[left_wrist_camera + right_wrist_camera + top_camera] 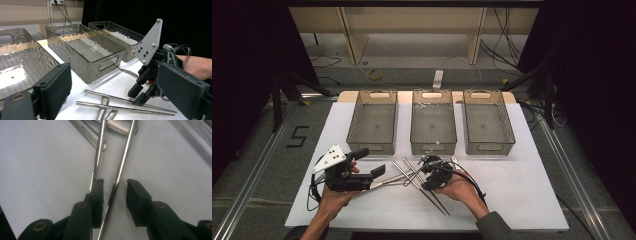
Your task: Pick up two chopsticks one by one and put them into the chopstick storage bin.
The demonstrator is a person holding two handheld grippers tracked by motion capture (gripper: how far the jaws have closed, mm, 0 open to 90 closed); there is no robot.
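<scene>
High view: the right gripper [428, 176] is down on the white mat [522, 200], nose pointing away from the person into a loose pile of steel chopsticks [432, 196] and flat cutlery [388, 181]. The right hand [460, 189] cups it from behind, wrist low, forearm coming in from the bottom edge. The left gripper [362, 176] sits off to the side of the pile, lying level and pointing toward it, with the left hand [334, 197] under it. Three mesh trays [433, 122] stand in a row just beyond both tools.

Left gripper view: its own jaws stand wide apart with nothing between them. Ahead and a little to the right, the right gripper [140, 96] tips down, tips almost on the mat, with two chopsticks [125, 108] running across just below it.

Right gripper view: here's the key shot. One chopstick [117, 178] runs straight up between the jaws, the left pad about touching it, the right pad clear of it. So the jaws are part-way in, not yet clamped. A second stick [98, 157] passes just outside the left jaw.

These rods look thin, stiff, polished and probably slippery; on a flat mat they will likely roll. Best to pinch square across the shaft, near the middle, pads low. The tip contact is a bit blurred, so a light touch is possible.
</scene>
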